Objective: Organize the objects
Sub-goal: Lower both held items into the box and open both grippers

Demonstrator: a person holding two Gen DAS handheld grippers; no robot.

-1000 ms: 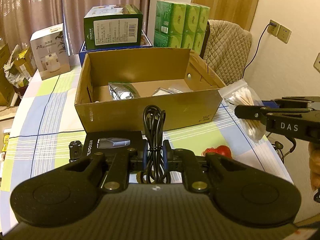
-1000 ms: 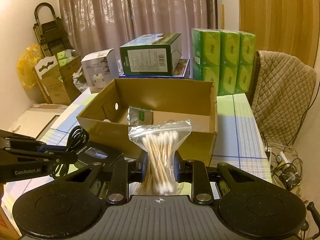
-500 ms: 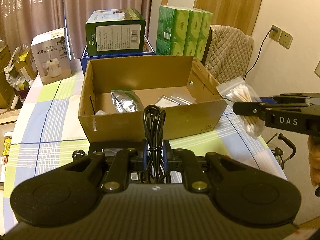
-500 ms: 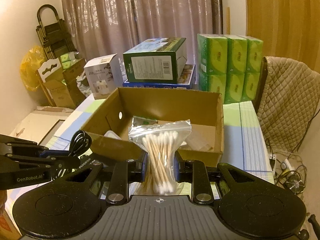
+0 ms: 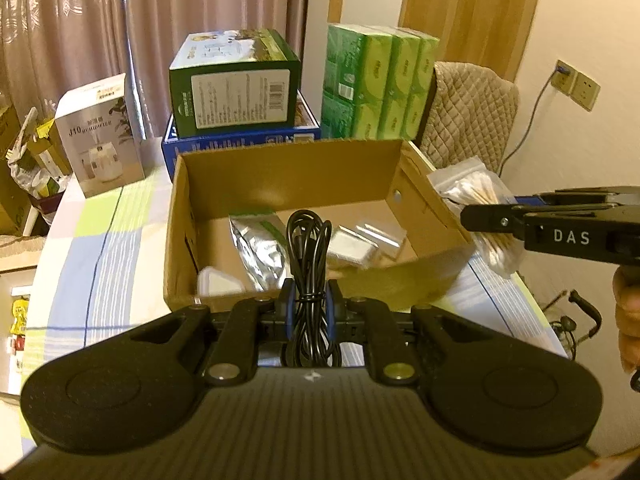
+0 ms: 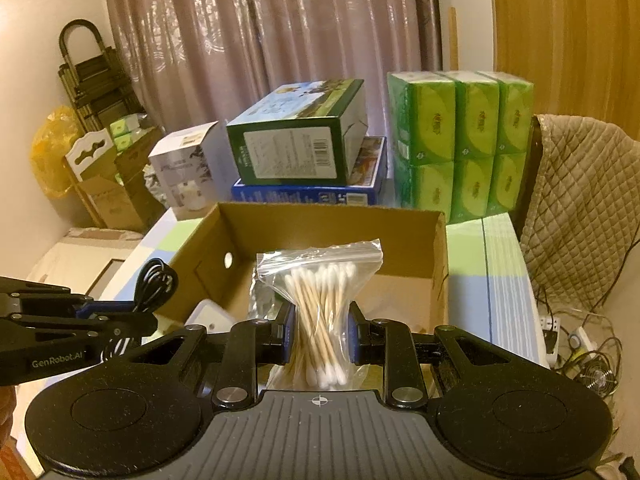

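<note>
My left gripper point(image 5: 308, 300) is shut on a coiled black cable point(image 5: 309, 248) and holds it over the near edge of the open cardboard box point(image 5: 288, 176). My right gripper point(image 6: 320, 324) is shut on a clear bag of cotton swabs point(image 6: 320, 292), held just over the box's point(image 6: 332, 224) near rim. The box holds a silver foil pouch point(image 5: 256, 252), flat silver packets point(image 5: 356, 244) and a white item point(image 5: 218, 284). The right gripper with the swab bag point(image 5: 476, 196) also shows at the right of the left wrist view; the left gripper's cable point(image 6: 154, 284) shows in the right wrist view.
Behind the box stand a green carton point(image 5: 236, 88) on a blue box point(image 5: 240, 142), green tissue packs point(image 5: 376, 84) and a white humidifier box point(image 5: 100, 132). A quilted chair point(image 5: 468, 120) is at the right. The checked tablecloth point(image 5: 92, 248) lies to the left.
Both grippers have risen and moved forward toward the box with their loads. The black case and red object near the table's front have dropped out of view.
</note>
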